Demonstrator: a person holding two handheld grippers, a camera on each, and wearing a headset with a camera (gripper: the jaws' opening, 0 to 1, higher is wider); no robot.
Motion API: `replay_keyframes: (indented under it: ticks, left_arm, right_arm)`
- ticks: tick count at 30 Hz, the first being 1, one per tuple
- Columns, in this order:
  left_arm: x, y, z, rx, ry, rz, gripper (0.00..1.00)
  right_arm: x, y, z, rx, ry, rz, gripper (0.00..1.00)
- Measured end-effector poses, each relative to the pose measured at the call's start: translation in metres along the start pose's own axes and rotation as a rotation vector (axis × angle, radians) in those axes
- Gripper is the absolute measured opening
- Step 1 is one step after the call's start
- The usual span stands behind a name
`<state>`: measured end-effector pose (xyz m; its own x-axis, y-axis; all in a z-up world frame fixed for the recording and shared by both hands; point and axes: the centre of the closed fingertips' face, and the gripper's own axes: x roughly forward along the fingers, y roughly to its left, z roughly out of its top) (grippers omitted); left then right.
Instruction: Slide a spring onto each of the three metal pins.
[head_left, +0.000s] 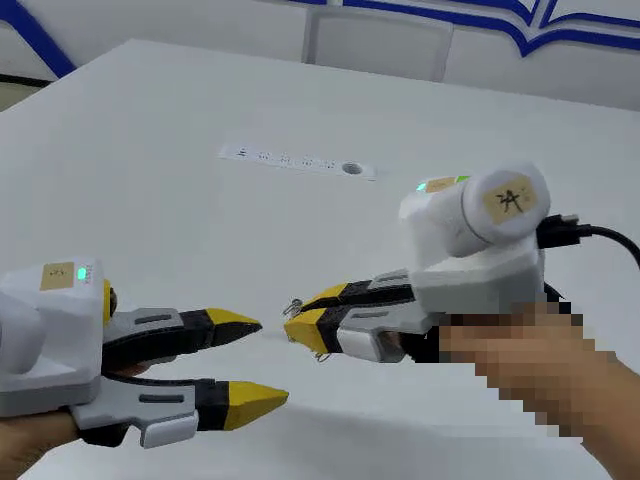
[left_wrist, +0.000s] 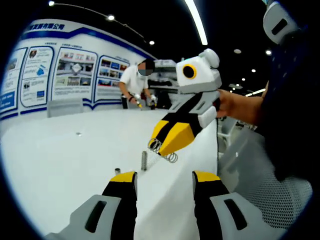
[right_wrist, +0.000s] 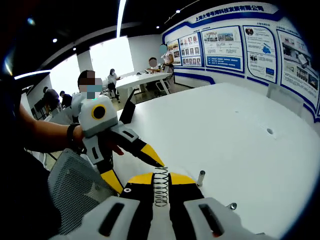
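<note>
Carrying 1 spring (right_wrist: 160, 187) lengthwise between the jaws of the right gripper (head_left: 305, 314), closed tight on it with 1 coil end poking past the tips, with the left gripper (head_left: 255, 362) spread wide and empty at 9 o'clock in the head view. Judged best done by tilting that free end squarely over the taller pin (right_wrist: 201, 178), at 3 o'clock of the spring on the white table (head_left: 180, 150) in the right gripper view, lining coil axis with pin and letting go only after seating several turns over the tip; shorter pin (right_wrist: 232, 205) at 4 o'clock.
</note>
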<state>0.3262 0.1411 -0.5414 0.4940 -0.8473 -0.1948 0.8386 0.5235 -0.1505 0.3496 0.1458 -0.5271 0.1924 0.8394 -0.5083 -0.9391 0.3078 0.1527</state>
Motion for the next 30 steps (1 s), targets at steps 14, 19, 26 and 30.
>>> replay_keyframes:
  ticks: [14,19,26,30]
  left_arm:
    - [0.027,-0.008,0.011,-0.058,-0.009,-0.086,0.36]
    - [0.030,-0.004,0.015,-0.115,-0.039,-0.086,0.30]
    - [0.031,0.002,0.019,-0.185,-0.074,-0.072,0.20]
    - [0.033,0.000,0.017,-0.171,-0.064,-0.078,0.14]
  right_arm:
    - [-0.005,0.005,0.019,0.093,-0.147,0.024,0.11]
    - [-0.004,0.002,0.019,0.108,-0.167,0.023,0.11]
    - [-0.003,0.000,0.015,0.138,-0.183,0.030,0.11]
    - [-0.004,-0.002,0.014,0.139,-0.183,0.026,0.11]
